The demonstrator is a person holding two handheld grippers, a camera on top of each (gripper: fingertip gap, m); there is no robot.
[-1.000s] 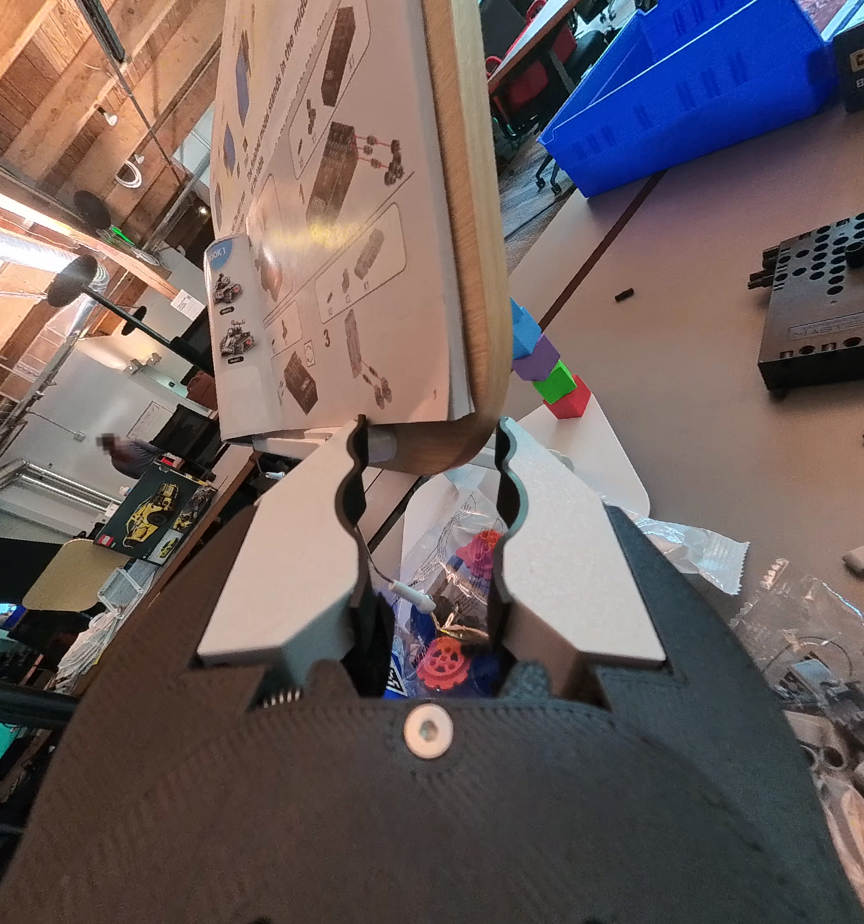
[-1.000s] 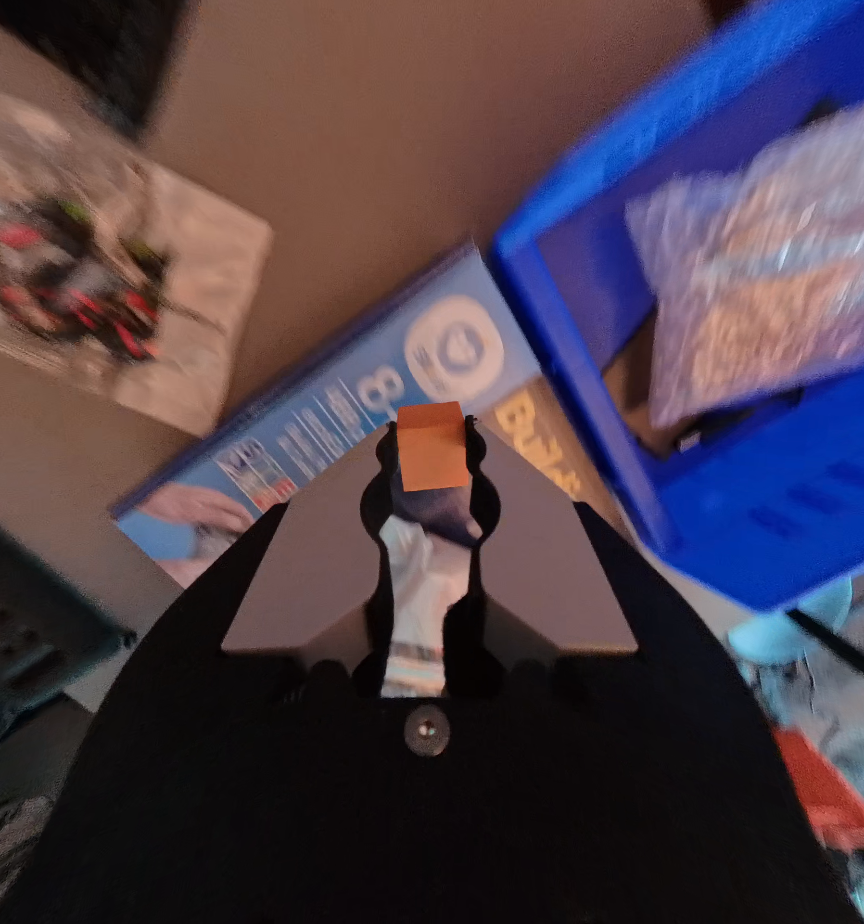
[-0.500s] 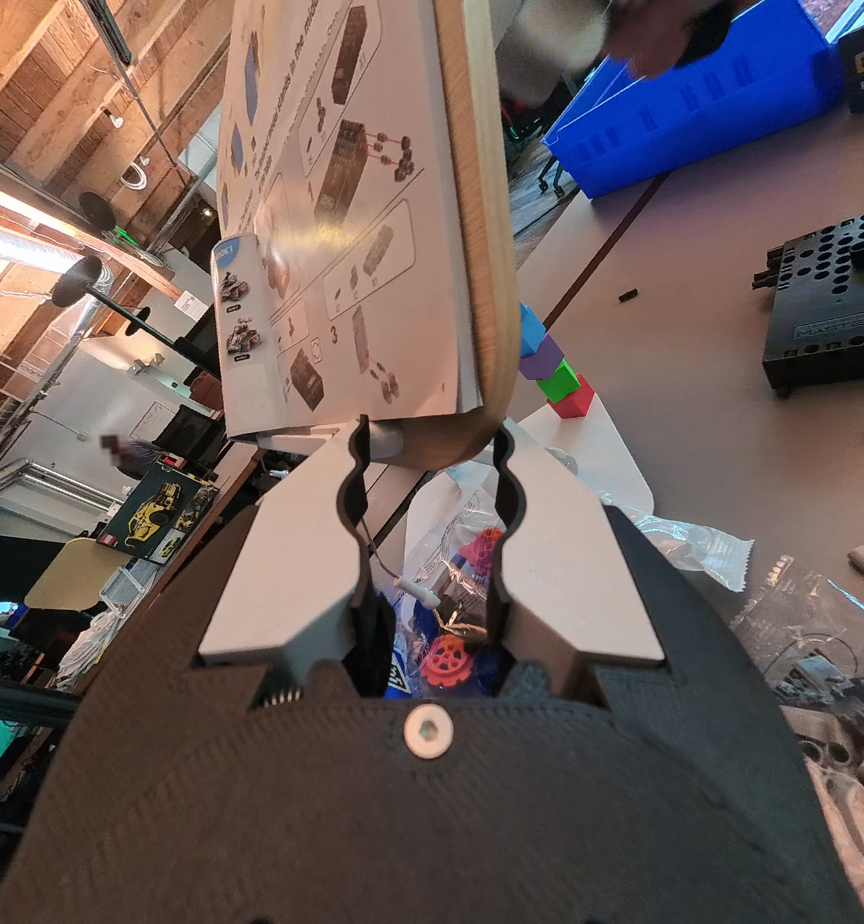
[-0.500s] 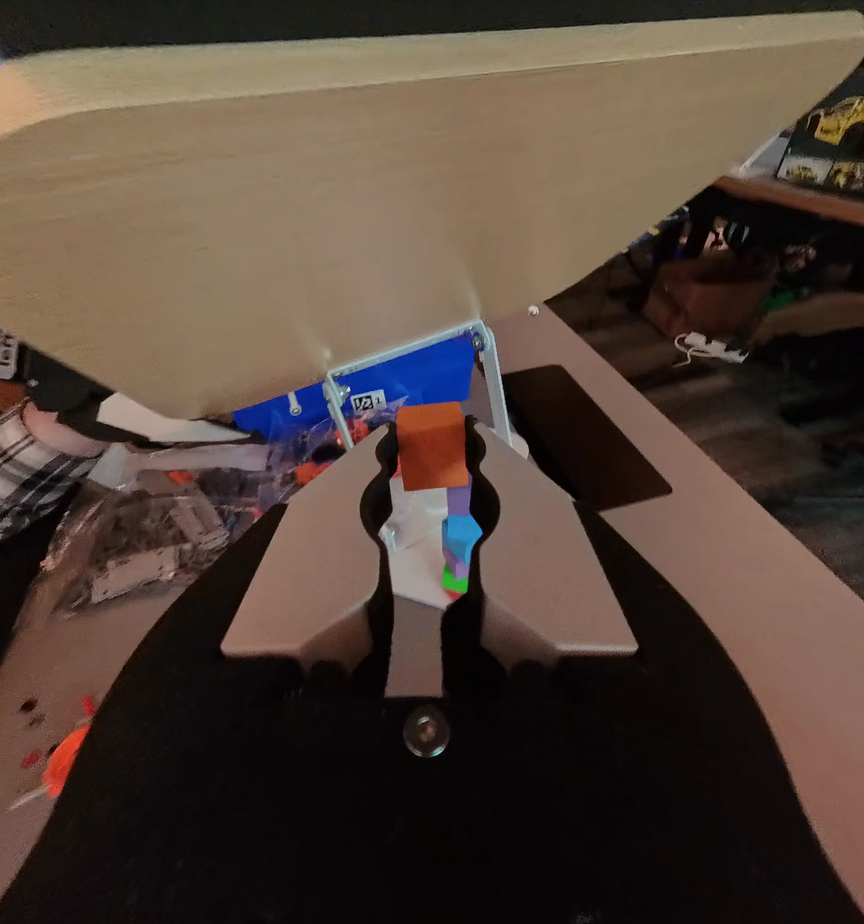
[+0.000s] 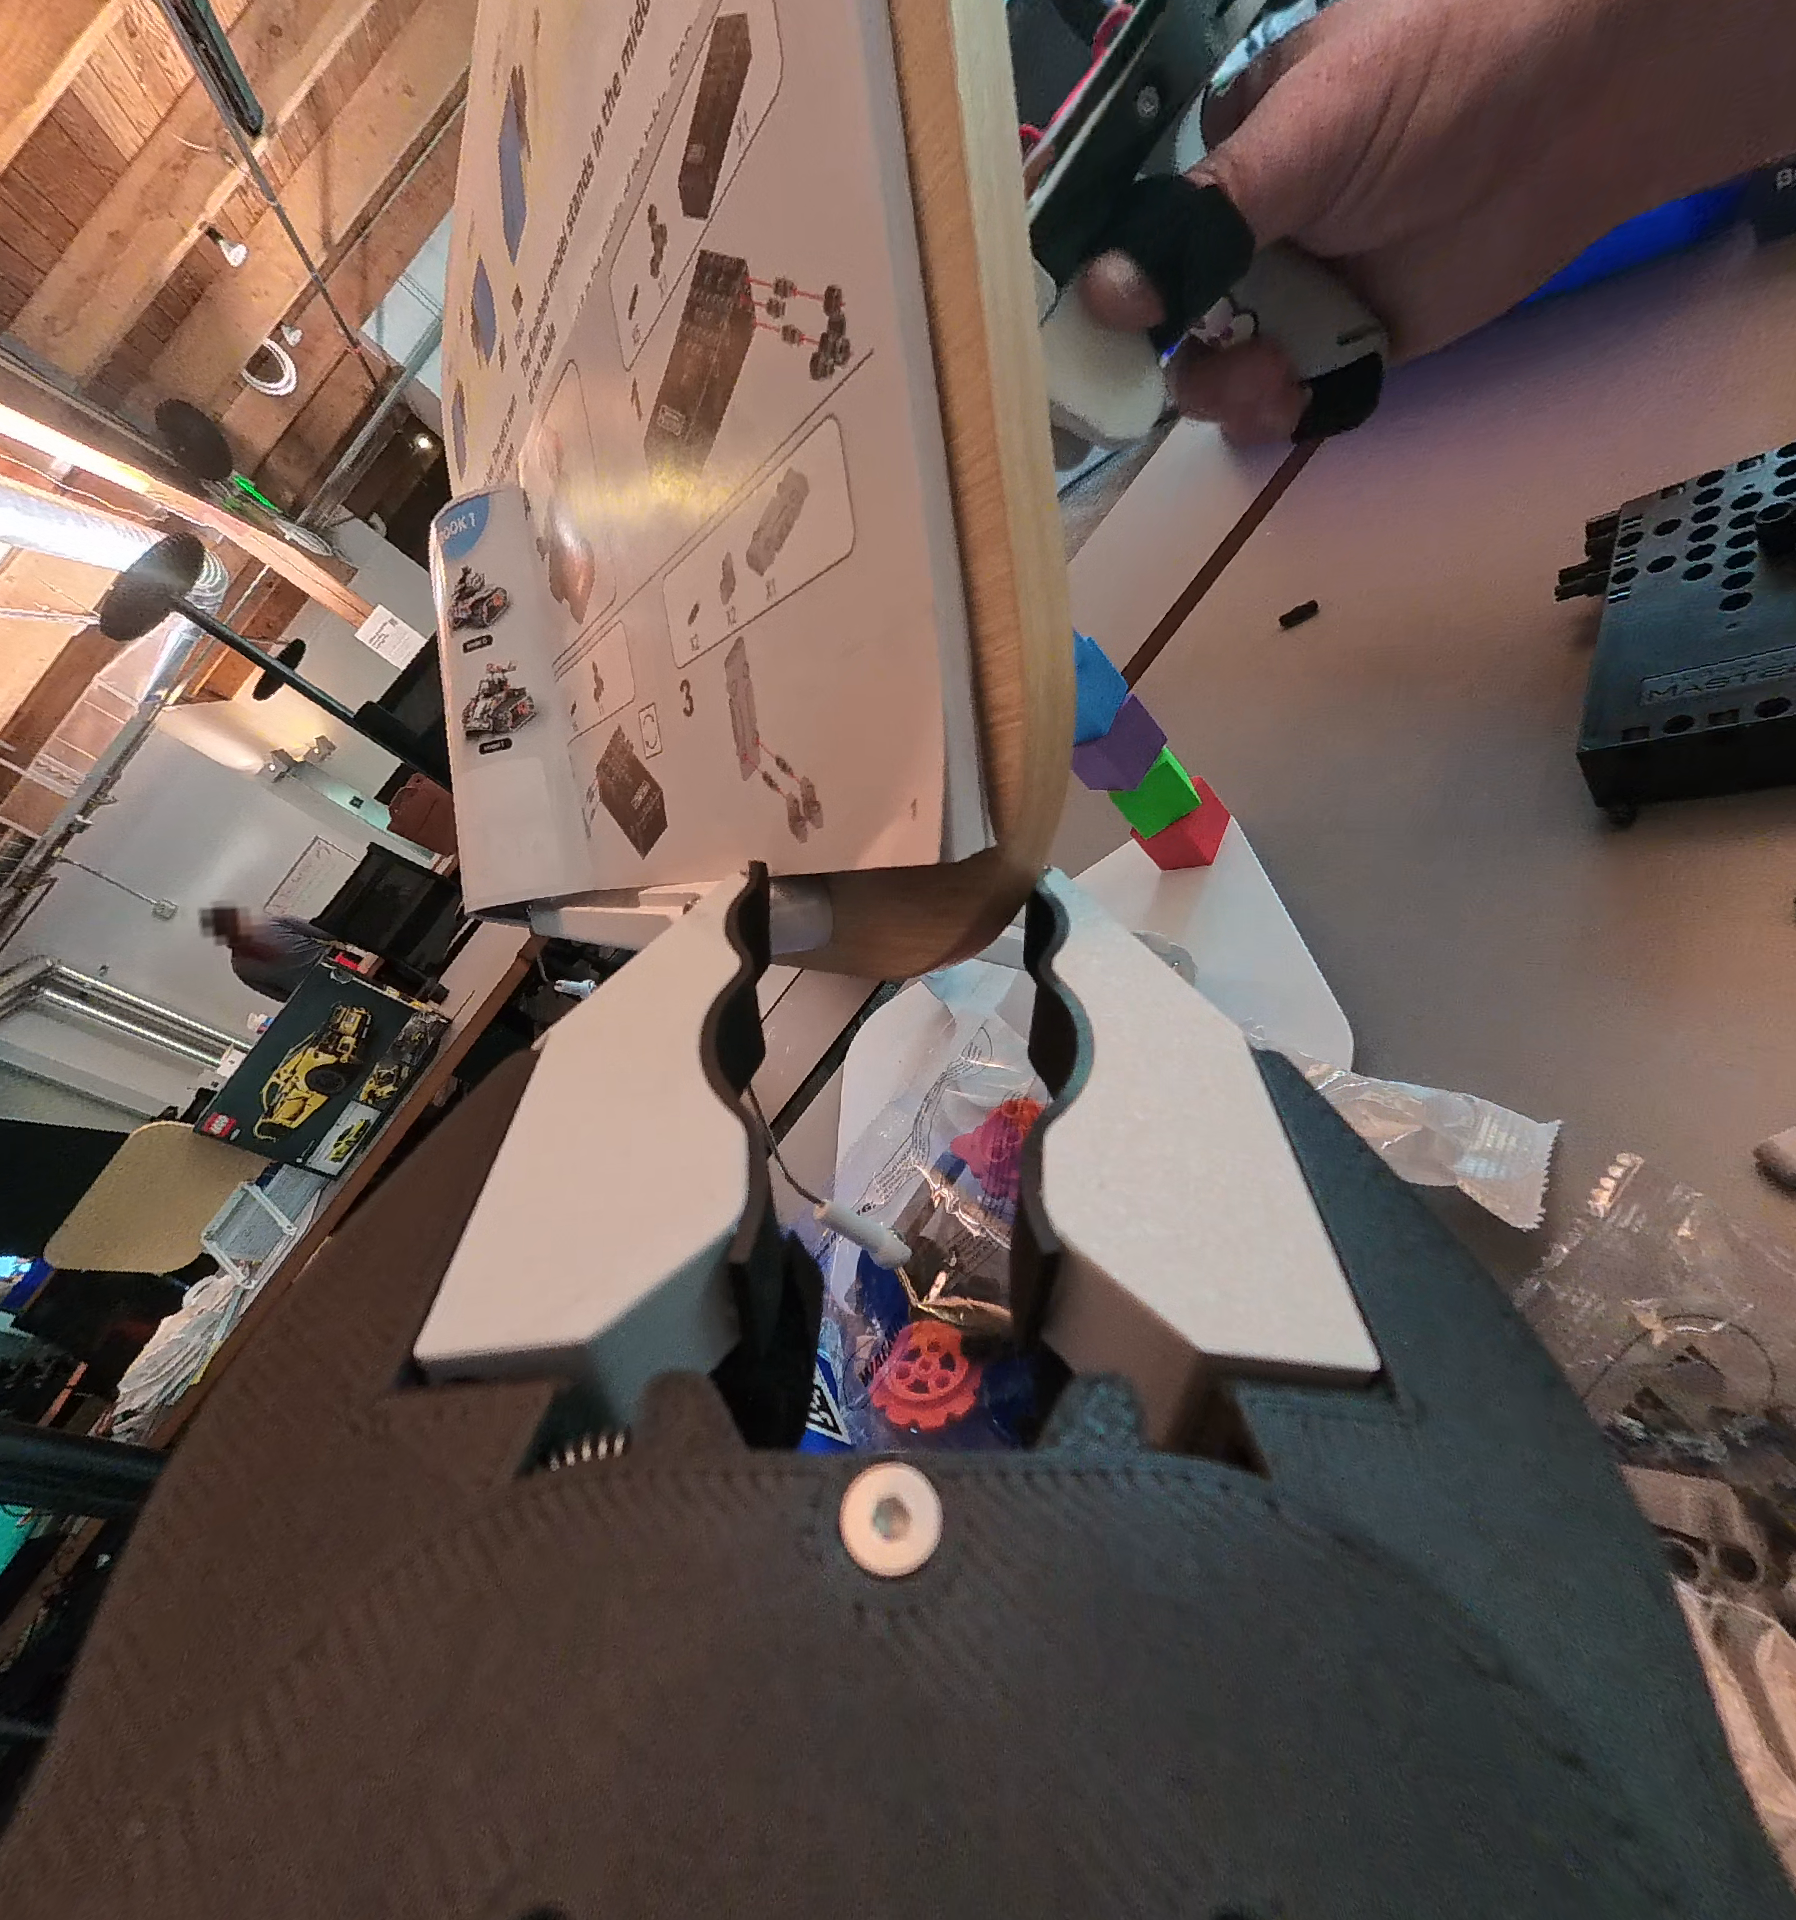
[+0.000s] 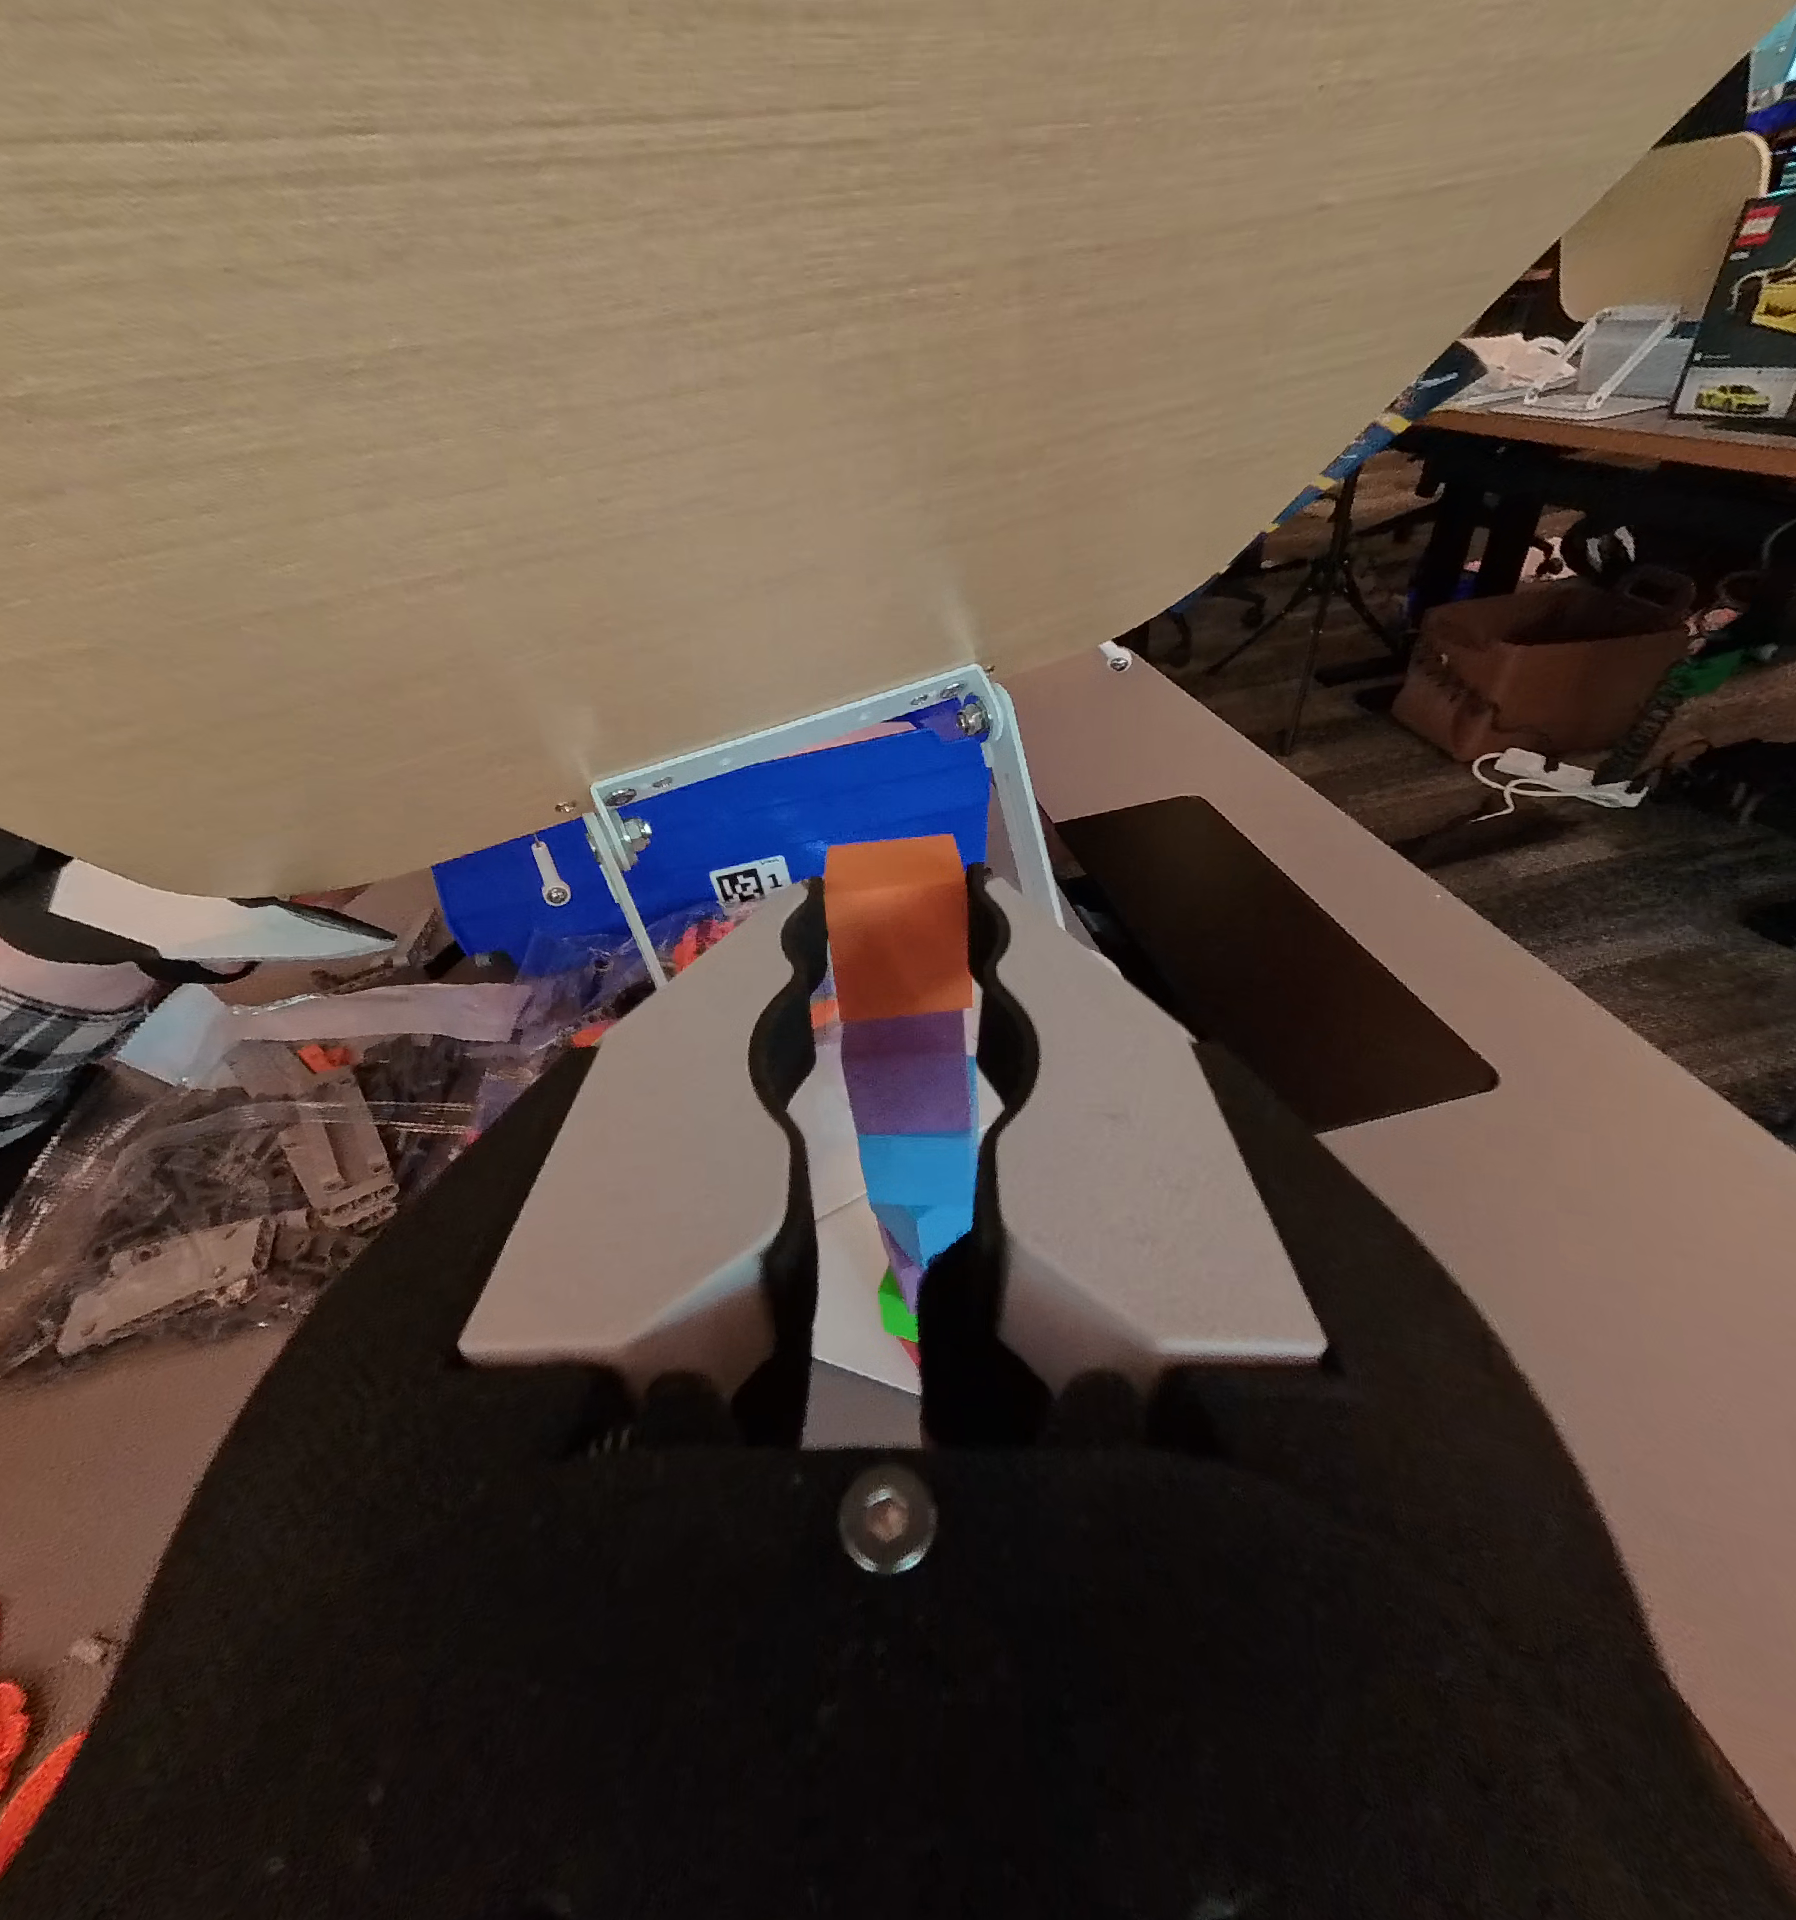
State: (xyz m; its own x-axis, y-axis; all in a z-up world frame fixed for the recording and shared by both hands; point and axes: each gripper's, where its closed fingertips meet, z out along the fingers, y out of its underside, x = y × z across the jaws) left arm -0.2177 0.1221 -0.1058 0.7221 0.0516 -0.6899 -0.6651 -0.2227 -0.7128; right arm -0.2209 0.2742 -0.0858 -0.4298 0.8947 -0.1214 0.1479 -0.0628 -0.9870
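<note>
right wrist view, centre of frame: the right gripper (image 6: 896, 894) is clenched on an orange cube (image 6: 896, 925), matte and sharp-edged, held directly over a leaning stack of coloured cubes (image 6: 920, 1132); purple, blue and green faces show between the fingers. whether the orange cube already touches the purple one cannot be told from this angle. as a judgement, the tower is built several cubes high and this one is not yet let go.

upper half of the same frame is filled by a pale wood-grain board (image 6: 665, 364) on a white metal bracket (image 6: 1013, 790), with a blue plastic part behind it. lower left lie crinkled clear bags of grey parts (image 6: 208, 1216).

left wrist view: the left gripper (image 5: 894, 914) stands released and holds nothing, its wavy-edged grey fingers (image 5: 645, 1122) flanking the board's rounded lower corner without clear contact. a glossy instruction booklet (image 5: 707, 499) rests on the board. right of it the stack (image 5: 1143, 769) shows red at the base, then green, purple and blue, on a white sheet. upper right, a hand (image 5: 1393, 177) grips the other tool. a black perforated block (image 5: 1725, 665) sits on the smooth grey-brown table (image 5: 1393, 935).
</note>
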